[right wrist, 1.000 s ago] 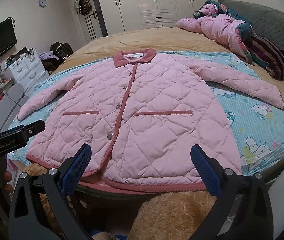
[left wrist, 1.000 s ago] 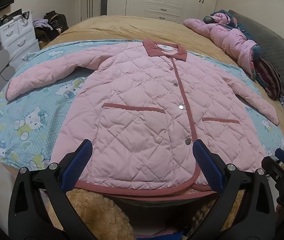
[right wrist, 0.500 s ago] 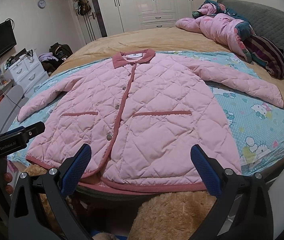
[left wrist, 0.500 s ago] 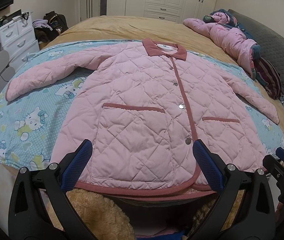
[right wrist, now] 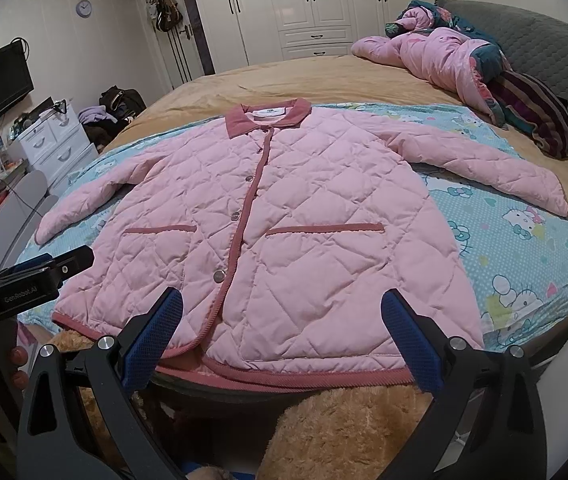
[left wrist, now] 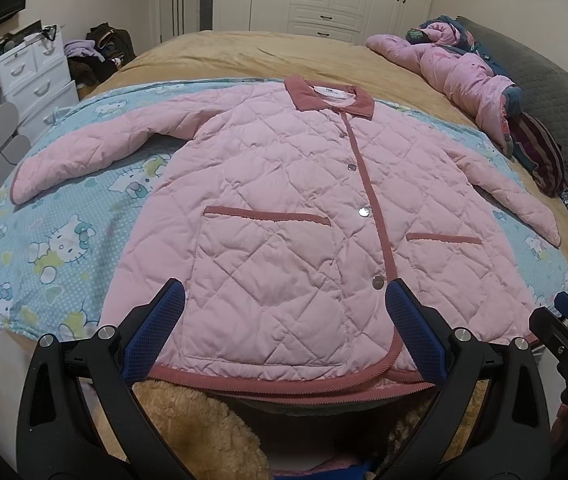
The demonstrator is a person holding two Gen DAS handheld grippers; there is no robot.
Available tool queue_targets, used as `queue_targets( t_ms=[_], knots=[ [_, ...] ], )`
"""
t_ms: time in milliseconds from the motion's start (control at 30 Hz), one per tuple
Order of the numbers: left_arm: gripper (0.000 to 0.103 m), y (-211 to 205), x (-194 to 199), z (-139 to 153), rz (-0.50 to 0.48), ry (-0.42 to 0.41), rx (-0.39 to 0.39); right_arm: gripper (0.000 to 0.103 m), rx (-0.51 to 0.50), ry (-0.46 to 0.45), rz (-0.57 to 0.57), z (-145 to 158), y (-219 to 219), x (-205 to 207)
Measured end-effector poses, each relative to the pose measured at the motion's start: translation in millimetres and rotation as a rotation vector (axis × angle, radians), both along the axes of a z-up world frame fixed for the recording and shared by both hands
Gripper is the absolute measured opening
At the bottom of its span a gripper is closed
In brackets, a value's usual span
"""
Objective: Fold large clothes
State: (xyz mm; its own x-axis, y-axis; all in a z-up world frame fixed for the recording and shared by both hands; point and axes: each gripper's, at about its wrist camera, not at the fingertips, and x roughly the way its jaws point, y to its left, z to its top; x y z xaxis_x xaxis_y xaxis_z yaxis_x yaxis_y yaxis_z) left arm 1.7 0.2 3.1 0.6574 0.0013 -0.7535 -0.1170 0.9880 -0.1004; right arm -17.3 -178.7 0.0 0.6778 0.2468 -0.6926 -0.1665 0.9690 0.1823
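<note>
A pink quilted jacket (left wrist: 284, 216) with a dark pink collar lies flat, front up and buttoned, on a blue cartoon-print sheet (left wrist: 56, 248), both sleeves spread out. It also fills the right wrist view (right wrist: 308, 236). My left gripper (left wrist: 284, 320) is open and empty, just above the jacket's hem on its left half. My right gripper (right wrist: 282, 320) is open and empty above the hem on its right half. The right gripper's tip shows in the left wrist view (left wrist: 564, 328), and the left gripper's body shows in the right wrist view (right wrist: 24, 288).
The bed (left wrist: 252, 52) has a tan cover. A bundled pink quilt (right wrist: 436, 52) and a striped garment (right wrist: 536, 108) lie at the far right by a grey headboard (right wrist: 540, 40). A white drawer unit (left wrist: 36, 76) stands to the left. A fuzzy tan blanket (right wrist: 348, 432) hangs below the hem.
</note>
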Motion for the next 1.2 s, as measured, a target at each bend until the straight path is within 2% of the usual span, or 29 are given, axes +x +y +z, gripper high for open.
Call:
queue_targets(
  t_ms=[467, 1200],
  knots=[
    [0.094, -5.0, 20.4, -4.7, -0.013, 0.011, 0.026, 0.099, 0.003, 0.019, 0.007, -2.2, 4.6, 19.9],
    [0.094, -23.2, 124.3, 5.6, -0.059, 0.014, 0.012, 0.099, 0.017, 0.021, -0.081, 7.3, -25.1, 126.8]
  ],
)
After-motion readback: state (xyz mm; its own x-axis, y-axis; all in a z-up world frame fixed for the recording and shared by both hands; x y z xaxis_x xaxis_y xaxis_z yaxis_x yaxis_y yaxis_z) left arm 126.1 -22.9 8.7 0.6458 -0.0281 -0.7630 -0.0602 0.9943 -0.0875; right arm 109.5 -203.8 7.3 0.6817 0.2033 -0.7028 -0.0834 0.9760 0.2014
